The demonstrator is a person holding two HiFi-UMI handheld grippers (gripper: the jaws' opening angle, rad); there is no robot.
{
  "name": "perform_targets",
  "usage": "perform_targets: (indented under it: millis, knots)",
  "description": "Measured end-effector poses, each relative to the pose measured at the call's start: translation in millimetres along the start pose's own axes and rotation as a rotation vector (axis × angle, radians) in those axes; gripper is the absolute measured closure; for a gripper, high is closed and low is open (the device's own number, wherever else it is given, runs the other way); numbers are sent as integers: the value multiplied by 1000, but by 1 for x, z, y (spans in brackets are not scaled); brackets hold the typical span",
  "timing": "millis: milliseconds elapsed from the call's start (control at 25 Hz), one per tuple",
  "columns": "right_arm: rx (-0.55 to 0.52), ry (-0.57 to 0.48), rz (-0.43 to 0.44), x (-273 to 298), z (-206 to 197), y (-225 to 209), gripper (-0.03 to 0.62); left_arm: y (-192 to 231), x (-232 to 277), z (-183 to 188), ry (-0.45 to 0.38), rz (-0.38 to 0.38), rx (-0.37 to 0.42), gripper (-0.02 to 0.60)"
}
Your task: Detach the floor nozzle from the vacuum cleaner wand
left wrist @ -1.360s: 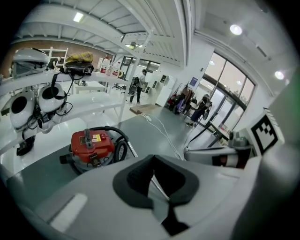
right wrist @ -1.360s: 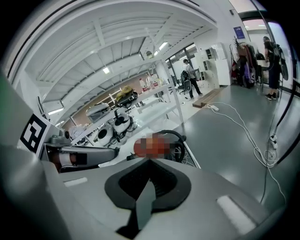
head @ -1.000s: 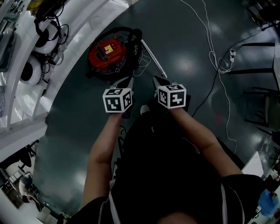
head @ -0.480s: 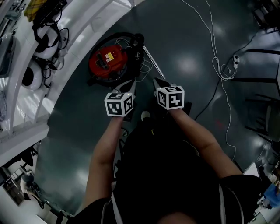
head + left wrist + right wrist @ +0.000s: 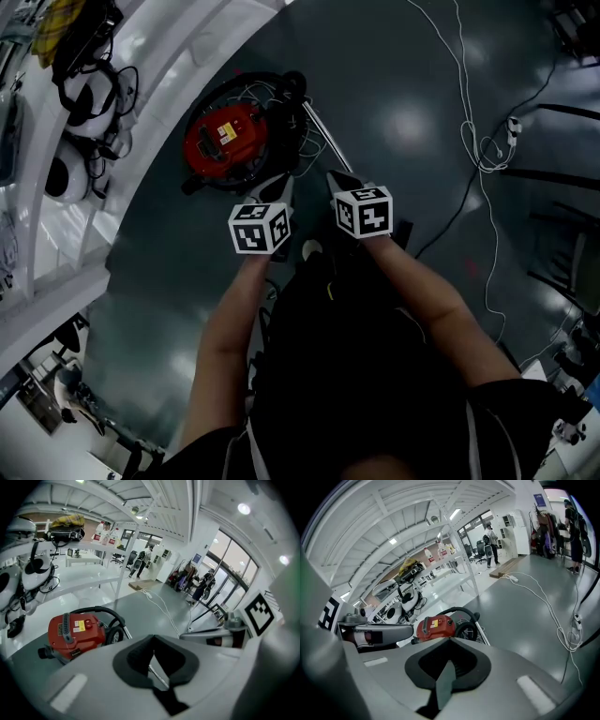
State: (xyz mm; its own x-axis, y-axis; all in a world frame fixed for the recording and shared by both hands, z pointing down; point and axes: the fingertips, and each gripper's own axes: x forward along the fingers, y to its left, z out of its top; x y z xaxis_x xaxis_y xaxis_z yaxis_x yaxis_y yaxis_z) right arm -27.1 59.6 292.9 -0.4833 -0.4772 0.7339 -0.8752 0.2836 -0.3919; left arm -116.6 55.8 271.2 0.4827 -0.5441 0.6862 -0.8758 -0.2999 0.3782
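Both claws are held out side by side above the dark grey floor point(image 5: 169, 272), each at the end of a bare forearm point(image 5: 225, 319). The left claw point(image 5: 278, 186) has its jaws pressed fully together with nothing between them. In its own view the dark pads meet in a seam below a small diamond-shaped gap, and only floor and a slice of metal tube show through that gap. The right claw point(image 5: 336, 175) is closed just as tightly and holds nothing either. Their marker cubes point(image 5: 260, 228) sit near each other but do not touch.

The red canister vacuum cleaner point(image 5: 223, 139) stands on the floor ahead of the claws, close to the floor's left edge, where white racking point(image 5: 178, 47) begins. Its black hose point(image 5: 246, 75) curves around the far side of the canister. The metal wand point(image 5: 323, 131) starts at the hose end beside the canister and slants across the floor toward the person. It goes out of sight under the right claw, and no view shows either claw touching it. A dark block point(image 5: 403, 231) shows just past the right claw's cube, along the line the wand takes; whether it is the floor nozzle cannot be told.

White cables point(image 5: 464, 103) trail over the floor toward its right edge, well apart from the vacuum cleaner. In both gripper views the hall runs on to tall windows, with a few people standing far off.
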Motion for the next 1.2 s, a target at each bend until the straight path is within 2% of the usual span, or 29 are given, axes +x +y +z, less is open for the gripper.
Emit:
perform_targets:
  millis: [560, 840, 1200]
  knots:
    - [-24, 35, 42, 48, 37, -59, 597, 7, 96, 32, 20, 66, -33, 574]
    - [-55, 55, 86, 73, 38, -83, 597, 18, 133, 30, 26, 127, -34, 574]
    - [-14, 43, 59, 118, 37, -113, 597, 39, 169, 12, 53, 166, -35, 574]
